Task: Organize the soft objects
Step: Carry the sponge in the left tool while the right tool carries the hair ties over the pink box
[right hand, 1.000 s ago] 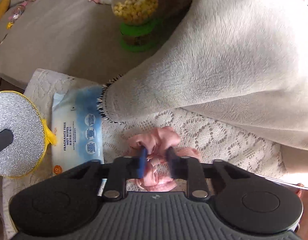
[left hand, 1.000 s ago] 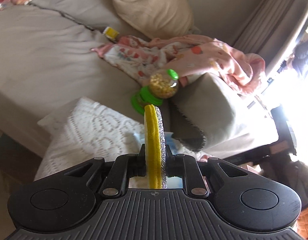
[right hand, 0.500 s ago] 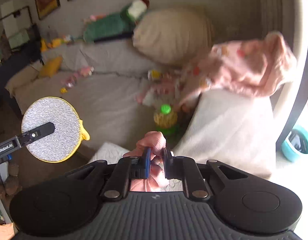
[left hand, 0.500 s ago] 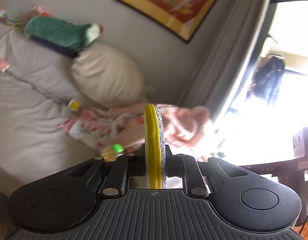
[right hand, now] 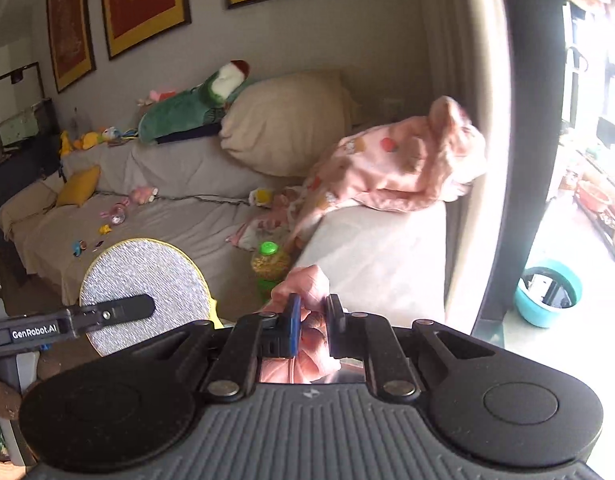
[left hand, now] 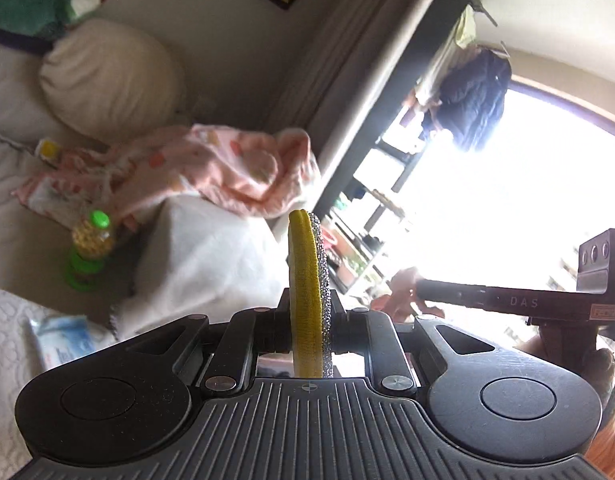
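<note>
Above the grey sofa [right hand: 179, 216], the left gripper [left hand: 307, 320] jaws clamp a round yellow-and-silver scrub pad [left hand: 305, 280]; the right gripper [right hand: 311, 320] jaws pinch a crumpled pink cloth [right hand: 307, 288].

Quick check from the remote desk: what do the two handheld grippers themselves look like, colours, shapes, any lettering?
Both are matte black plastic with ribbed housings, round side discs and silver pivot screws. The left gripper carries white GenRobot.AI lettering; the right gripper has one blue finger pad.

A lived-in family living room is showing here: a grey-covered sofa [right hand: 179, 216] is running along the wall under framed red-and-gold pictures [right hand: 143, 4], a beige cushion [right hand: 287, 120] and a green plush toy [right hand: 183, 112] are lying on it, small toys [right hand: 115, 212] are littering the seat, and a curtain [right hand: 479, 120] is hanging by a bright window.
</note>
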The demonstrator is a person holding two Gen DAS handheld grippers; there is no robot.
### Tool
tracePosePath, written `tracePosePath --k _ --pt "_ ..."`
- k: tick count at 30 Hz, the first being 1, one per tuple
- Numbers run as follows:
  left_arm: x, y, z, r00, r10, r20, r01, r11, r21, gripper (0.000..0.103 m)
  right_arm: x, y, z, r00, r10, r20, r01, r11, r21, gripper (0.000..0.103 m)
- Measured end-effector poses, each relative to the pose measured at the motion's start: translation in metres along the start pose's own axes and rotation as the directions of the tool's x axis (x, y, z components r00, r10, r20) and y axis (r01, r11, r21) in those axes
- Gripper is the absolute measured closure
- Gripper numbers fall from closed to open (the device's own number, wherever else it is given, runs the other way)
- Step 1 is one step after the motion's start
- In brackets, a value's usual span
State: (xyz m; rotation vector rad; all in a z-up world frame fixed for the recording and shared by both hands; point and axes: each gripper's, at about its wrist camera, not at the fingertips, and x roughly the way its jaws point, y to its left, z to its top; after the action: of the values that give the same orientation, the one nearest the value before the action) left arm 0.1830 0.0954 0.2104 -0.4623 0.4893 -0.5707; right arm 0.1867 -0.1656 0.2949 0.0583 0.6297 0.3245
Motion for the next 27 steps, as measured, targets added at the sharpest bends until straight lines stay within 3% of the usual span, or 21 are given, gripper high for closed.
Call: tracePosePath --k 8,14,17,19,21,22,24,27 --pt "0.078 -0.037 -0.051 0.98 -0.052 -0.192 0.052 0.999 -0.006 0.085 -0.007 -0.049 -0.035 1.0 -0.009 -0.009 0.01 0.997 0.072 0.09" --pt "0.122 -0.039 -0.088 0.96 -0.06 -0.273 0.054 0.998 -0.029 0.085 0.002 -0.079 -0.061 0.998 0.017 -0.064 -0.008 0.99 0.143 0.09" --pt "0.148 -0.036 -0.102 0.94 -0.075 -0.334 0.073 0.997 -0.018 0.085 0.009 -0.089 -0.074 0.996 0.021 -0.088 -0.008 0.989 0.15 0.09" --pt "0.167 -0.036 -0.114 0.916 -0.037 -0.4 0.053 0.998 0.03 0.084 0.017 -0.095 -0.081 0.994 0.011 -0.106 0.006 0.988 0.156 0.09" --pt "0.181 -0.038 -0.127 0.903 0.063 -0.426 0.001 0.989 0.15 0.081 0.027 -0.099 -0.086 0.992 0.014 -0.125 0.007 0.987 0.162 0.09" --pt "0.185 -0.039 -0.132 0.902 0.124 -0.413 -0.032 0.974 0.223 0.073 0.032 -0.102 -0.09 0.99 0.02 -0.136 0.004 0.985 0.171 0.09" --pt "0.185 -0.038 -0.139 0.905 0.219 -0.366 -0.095 0.94 0.327 0.067 0.044 -0.105 -0.097 0.986 0.033 -0.162 -0.002 0.983 0.186 0.09" --pt "0.176 -0.033 -0.131 0.917 0.246 -0.314 -0.136 0.933 0.335 0.066 0.063 -0.103 -0.109 0.976 0.045 -0.212 -0.005 0.982 0.187 0.09"
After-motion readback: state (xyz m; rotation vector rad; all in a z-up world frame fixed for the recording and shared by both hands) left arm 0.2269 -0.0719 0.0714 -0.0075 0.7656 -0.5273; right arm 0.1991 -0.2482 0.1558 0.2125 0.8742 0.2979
